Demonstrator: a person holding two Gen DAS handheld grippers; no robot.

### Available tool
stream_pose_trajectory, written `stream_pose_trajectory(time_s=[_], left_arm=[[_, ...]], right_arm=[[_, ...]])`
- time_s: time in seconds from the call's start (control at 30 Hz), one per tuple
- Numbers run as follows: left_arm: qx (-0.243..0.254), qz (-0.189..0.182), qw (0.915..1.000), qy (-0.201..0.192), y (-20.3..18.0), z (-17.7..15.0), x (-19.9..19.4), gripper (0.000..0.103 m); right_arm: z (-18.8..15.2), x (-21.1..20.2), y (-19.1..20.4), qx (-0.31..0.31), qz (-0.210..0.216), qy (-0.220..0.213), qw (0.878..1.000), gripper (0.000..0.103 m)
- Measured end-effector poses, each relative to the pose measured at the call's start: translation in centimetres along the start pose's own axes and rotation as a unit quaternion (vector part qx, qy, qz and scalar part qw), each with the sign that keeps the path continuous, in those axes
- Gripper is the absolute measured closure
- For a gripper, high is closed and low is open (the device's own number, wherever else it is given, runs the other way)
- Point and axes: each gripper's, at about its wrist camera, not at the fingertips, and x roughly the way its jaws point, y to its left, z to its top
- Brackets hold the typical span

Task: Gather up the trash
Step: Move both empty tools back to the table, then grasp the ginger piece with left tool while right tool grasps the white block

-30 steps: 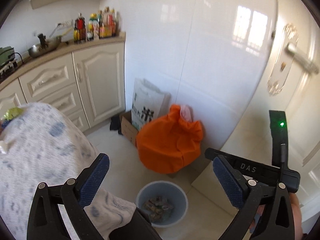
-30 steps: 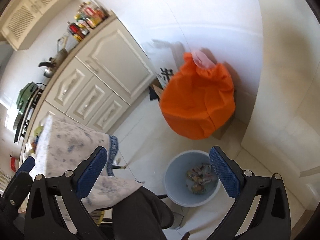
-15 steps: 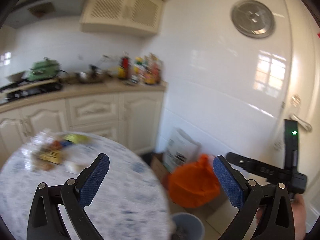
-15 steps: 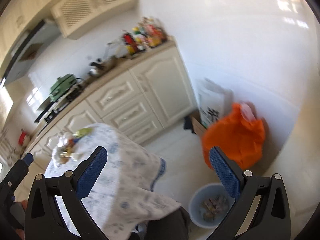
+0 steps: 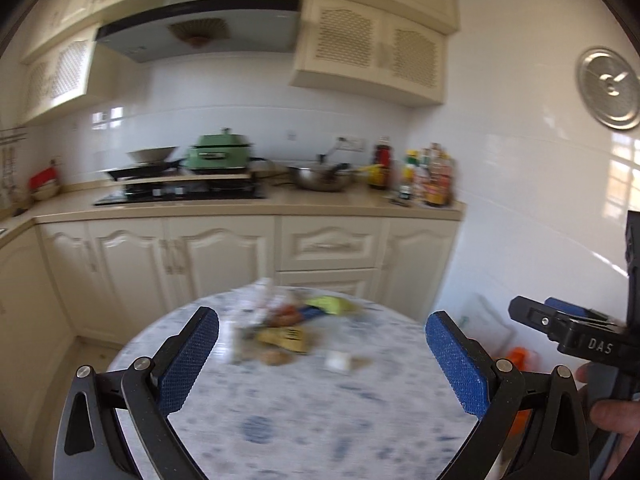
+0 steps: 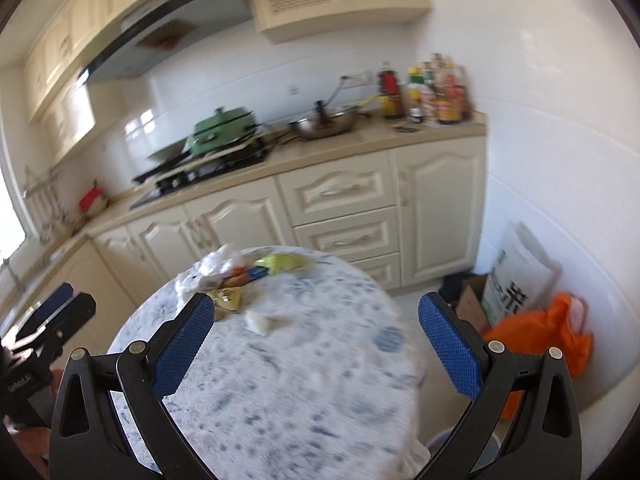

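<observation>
Here, both grippers hang wide open over the littered table.
Left gripper (image 5: 322,354) and right gripper (image 6: 316,330) hold nothing; wrappers (image 5: 286,330) lie at twelve o'clock on the table (image 5: 320,420); "DAS" marks the right gripper's side.

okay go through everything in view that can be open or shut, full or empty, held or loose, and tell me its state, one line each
Left gripper: open, empty.
Right gripper: open, empty.
Pile of crumpled wrappers and tissue: loose on the table's far side.
Round blue-speckled white tablecloth table: near half bare.
Cream cabinet doors and drawers: shut.
Orange cloth bag: on floor, bulging.
</observation>
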Motion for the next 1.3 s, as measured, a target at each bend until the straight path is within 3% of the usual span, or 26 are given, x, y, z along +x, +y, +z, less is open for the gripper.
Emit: stream_pose_trajectory(time_s=[0.27, 0.43, 0.77, 0.97, 1.03, 1.07, 1.1, 1.13, 1.3], left_arm=[[-0.002, 0.060, 0.9975, 0.037, 2.6, -0.5, 3.9, 0.001], [0.002, 0.065, 0.9953, 0.071, 2.0, 1.3, 8.6, 0.001], [0.006, 0.061, 0.9865, 0.151, 3.1, 0.3, 18.1, 0.001], [0.022, 0.064, 0.9816, 0.178, 2.7, -0.7, 23.0, 0.001], [0.023, 0.064, 0.9805, 0.184, 2.7, -0.7, 24.2, 0.001], [0.025, 0.063, 0.9799, 0.188, 2.6, -0.6, 24.8, 0.001], [0.026, 0.061, 0.9792, 0.192, 2.5, -0.7, 25.5, 0.003], [0.028, 0.059, 0.9785, 0.196, 2.4, -0.7, 26.0, 0.003], [0.049, 0.055, 0.9764, 0.203, 1.4, -0.9, 28.7, 0.003]], right_arm=[[-0.5, 7.0, 5.3, -0.063, 0.021, 0.045, 0.997, 0.000], [-1.8, 11.7, 6.2, -0.087, 0.023, 0.082, 0.993, 0.000], [-4.9, 19.7, 4.8, -0.099, 0.026, 0.153, 0.983, 0.004], [-6.2, 23.3, 5.1, -0.123, 0.055, 0.189, 0.973, 0.021], [-6.5, 24.0, 5.2, -0.131, 0.064, 0.194, 0.970, 0.042], [-6.5, 24.0, 5.5, -0.143, 0.063, 0.188, 0.970, 0.048], [-6.5, 24.0, 5.6, -0.145, 0.075, 0.190, 0.968, 0.066], [-6.5, 23.9, 5.6, -0.145, 0.084, 0.192, 0.967, 0.073], [-6.8, 22.8, 4.4, -0.136, 0.082, 0.184, 0.970, 0.078]])
